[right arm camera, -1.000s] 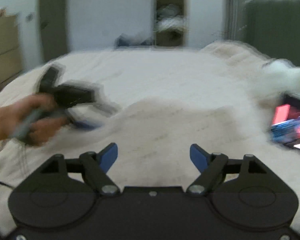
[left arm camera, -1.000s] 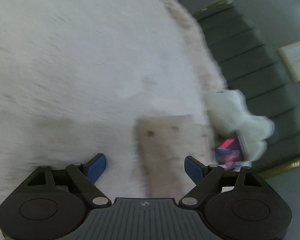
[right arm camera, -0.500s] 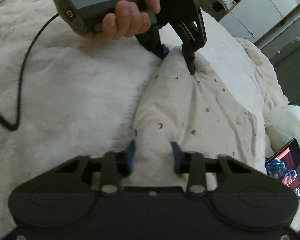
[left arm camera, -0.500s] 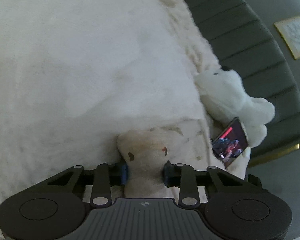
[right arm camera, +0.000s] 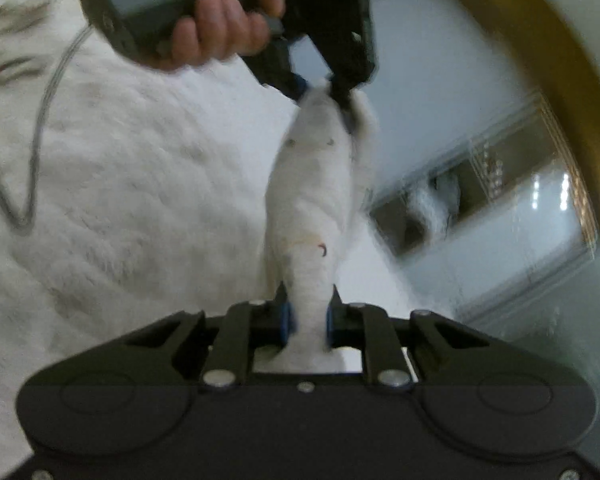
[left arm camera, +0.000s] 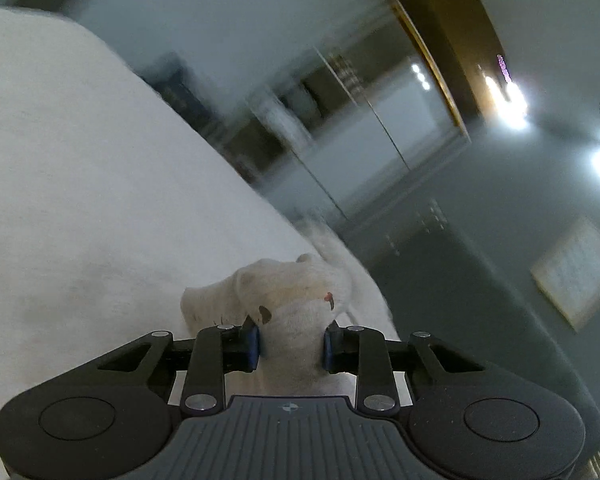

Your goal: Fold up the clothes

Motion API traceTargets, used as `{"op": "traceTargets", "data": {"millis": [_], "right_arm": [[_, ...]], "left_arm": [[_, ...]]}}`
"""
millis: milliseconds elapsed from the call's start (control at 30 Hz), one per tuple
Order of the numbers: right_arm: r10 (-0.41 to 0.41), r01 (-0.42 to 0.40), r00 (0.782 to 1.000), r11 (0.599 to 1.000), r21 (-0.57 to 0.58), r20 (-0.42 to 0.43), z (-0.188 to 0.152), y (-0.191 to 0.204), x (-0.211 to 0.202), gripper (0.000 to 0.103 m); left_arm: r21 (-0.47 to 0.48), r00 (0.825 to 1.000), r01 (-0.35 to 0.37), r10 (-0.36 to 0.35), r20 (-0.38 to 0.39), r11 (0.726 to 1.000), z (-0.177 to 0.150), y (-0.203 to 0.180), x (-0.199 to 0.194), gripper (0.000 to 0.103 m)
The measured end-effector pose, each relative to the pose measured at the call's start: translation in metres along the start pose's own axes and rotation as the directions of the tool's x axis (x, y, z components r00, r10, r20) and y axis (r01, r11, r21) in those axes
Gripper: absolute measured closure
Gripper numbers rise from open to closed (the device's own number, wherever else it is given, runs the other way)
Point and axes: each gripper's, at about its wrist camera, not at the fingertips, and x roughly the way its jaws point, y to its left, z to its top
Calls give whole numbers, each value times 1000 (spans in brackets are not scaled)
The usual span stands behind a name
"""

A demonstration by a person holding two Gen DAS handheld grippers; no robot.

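Observation:
A cream garment (right arm camera: pixel 312 216) with small dark and red marks is stretched in the air between both grippers, above a fluffy white blanket (right arm camera: pixel 132 184). My right gripper (right arm camera: pixel 306 320) is shut on one bunched end of it. In the right wrist view the other end is pinched by my left gripper (right arm camera: pixel 324 88), held by a person's hand (right arm camera: pixel 216 36). In the left wrist view my left gripper (left arm camera: pixel 290 344) is shut on the garment (left arm camera: pixel 292 300), whose bunched cloth fills the gap between the blue pads.
The white blanket (left arm camera: pixel 100 200) covers the bed on the left of both views. A grey cable (right arm camera: pixel 40 128) trails across it. Beyond the bed edge are a blurred wardrobe (left arm camera: pixel 340 132), a framed picture (left arm camera: pixel 576 272) on a grey wall, and bright lights (left arm camera: pixel 512 100).
Both grippers closed on the garment half a second ago and have since lifted it off the blanket. Both views have rolled and swung toward the room; the plush toy and phone are out of view.

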Motion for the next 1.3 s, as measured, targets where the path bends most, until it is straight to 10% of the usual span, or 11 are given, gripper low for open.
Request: {"op": "traceTargets", "data": {"millis": [167, 300, 500, 600, 733, 800, 933, 1033, 1100, 1133, 1300], "right_arm": [[178, -90, 964, 916, -391, 195, -73, 125, -29, 88], [176, -25, 948, 873, -488, 266, -121, 174, -57, 83], [124, -92, 987, 957, -276, 102, -155, 145, -84, 59], [207, -202, 978, 962, 183, -7, -149, 93, -90, 40], [360, -300, 930, 625, 720, 75, -152, 43, -84, 33], [426, -298, 885, 206, 932, 188, -177, 29, -61, 33], [421, -207, 880, -80, 975, 221, -191, 32, -26, 37], [384, -153, 895, -208, 966, 225, -195, 41, -17, 65], [365, -155, 895, -287, 945, 257, -191, 49, -13, 100], [362, -160, 891, -311, 937, 272, -189, 54, -10, 100], [438, -123, 877, -194, 973, 198, -164, 58, -14, 100]], "left_arm": [[-25, 966, -259, 259, -13, 966, -115, 56, -114, 76], [-218, 957, -288, 276, -86, 932, -144, 107, -152, 66], [-59, 947, -322, 322, -10, 945, -115, 80, -188, 56], [5, 935, -345, 343, 89, 939, -99, 64, -208, 46], [80, 966, -255, 257, -16, 964, -92, 57, -188, 38], [141, 971, -206, 220, -98, 968, -94, 57, -164, 38], [267, 951, -218, 266, -159, 939, -97, 58, -122, 48], [249, 945, -184, 241, -223, 951, -97, 76, -107, 93], [210, 943, -153, 206, -261, 966, -93, 88, -103, 95], [210, 944, -163, 214, -252, 964, -90, 91, -101, 96], [236, 902, -277, 337, -270, 932, -93, 104, -88, 78]]}}
